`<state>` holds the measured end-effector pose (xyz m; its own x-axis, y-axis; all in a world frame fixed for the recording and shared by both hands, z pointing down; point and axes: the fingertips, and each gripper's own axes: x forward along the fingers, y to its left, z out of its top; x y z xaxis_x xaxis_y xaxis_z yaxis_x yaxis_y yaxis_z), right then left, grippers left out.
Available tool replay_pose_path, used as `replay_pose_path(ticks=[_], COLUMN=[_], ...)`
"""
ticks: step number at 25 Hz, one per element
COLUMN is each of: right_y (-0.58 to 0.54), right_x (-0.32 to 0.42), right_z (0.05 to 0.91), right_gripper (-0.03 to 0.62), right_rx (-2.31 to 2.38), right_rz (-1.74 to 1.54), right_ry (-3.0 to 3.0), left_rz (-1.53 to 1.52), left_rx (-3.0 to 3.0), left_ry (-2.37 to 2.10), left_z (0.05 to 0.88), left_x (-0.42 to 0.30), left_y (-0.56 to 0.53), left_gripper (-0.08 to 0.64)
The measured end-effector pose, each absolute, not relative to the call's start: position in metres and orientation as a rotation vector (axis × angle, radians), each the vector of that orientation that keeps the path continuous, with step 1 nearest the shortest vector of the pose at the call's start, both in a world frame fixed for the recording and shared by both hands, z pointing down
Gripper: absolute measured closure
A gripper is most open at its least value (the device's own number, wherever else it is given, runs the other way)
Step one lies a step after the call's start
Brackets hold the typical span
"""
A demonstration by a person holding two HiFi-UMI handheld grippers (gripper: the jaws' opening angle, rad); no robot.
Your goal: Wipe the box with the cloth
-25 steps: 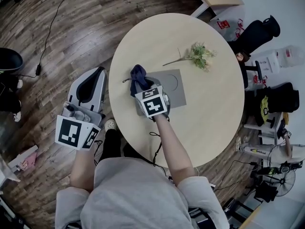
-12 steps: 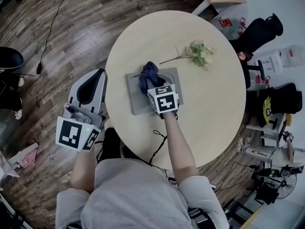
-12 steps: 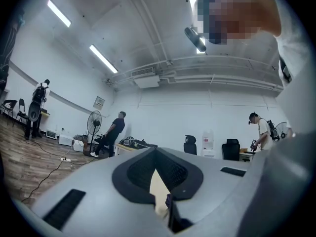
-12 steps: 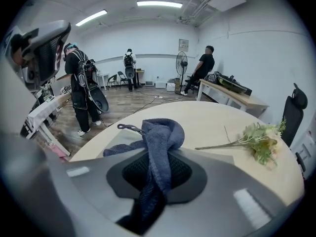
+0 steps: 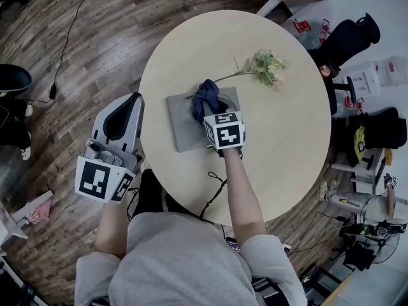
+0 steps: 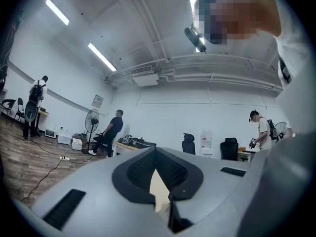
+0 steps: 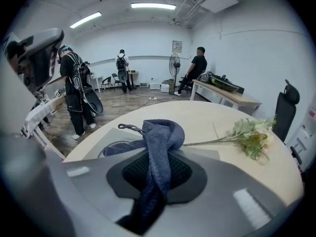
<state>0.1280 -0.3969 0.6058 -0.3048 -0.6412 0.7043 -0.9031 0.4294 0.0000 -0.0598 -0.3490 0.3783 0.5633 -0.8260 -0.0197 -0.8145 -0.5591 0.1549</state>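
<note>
Right gripper [image 7: 157, 174] pinching the dark blue cloth [image 5: 205, 96], which sits bunched on the far part of the grey box [image 5: 182, 126] (lying flat, mid round table [image 5: 287, 145]). Flower sprig [image 5: 264, 69] just beyond the box. Left gripper [image 6: 155, 177] jaws pressed together, empty, off the table's left side.

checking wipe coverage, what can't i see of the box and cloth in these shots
- Head view: part of the box lies under the cloth and right tool.
- Right gripper view: the tool's own body hides the box's near side.
- Left gripper view: the left tool faces the room; box not shown.
</note>
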Motion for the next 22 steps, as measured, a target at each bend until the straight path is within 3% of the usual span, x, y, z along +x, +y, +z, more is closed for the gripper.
replay_pose_path(ticks=[12,22], right_y=[-0.402,-0.396], right_x=[0.213,0.229], right_z=[0.609,0.607], right_gripper=[0.518,0.518], right_rx=[1.473,1.529], right_rz=[0.515,0.528], right_ry=[-1.882,-1.855], left_rz=[-0.134,-0.119], left_rx=[2.685,2.684], left_ry=[-1.35,-1.384], left_z=[0.378,0.374], left_x=[-0.049,-0.062], left_y=[-0.347,-0.34], left_gripper=[0.552,0.552])
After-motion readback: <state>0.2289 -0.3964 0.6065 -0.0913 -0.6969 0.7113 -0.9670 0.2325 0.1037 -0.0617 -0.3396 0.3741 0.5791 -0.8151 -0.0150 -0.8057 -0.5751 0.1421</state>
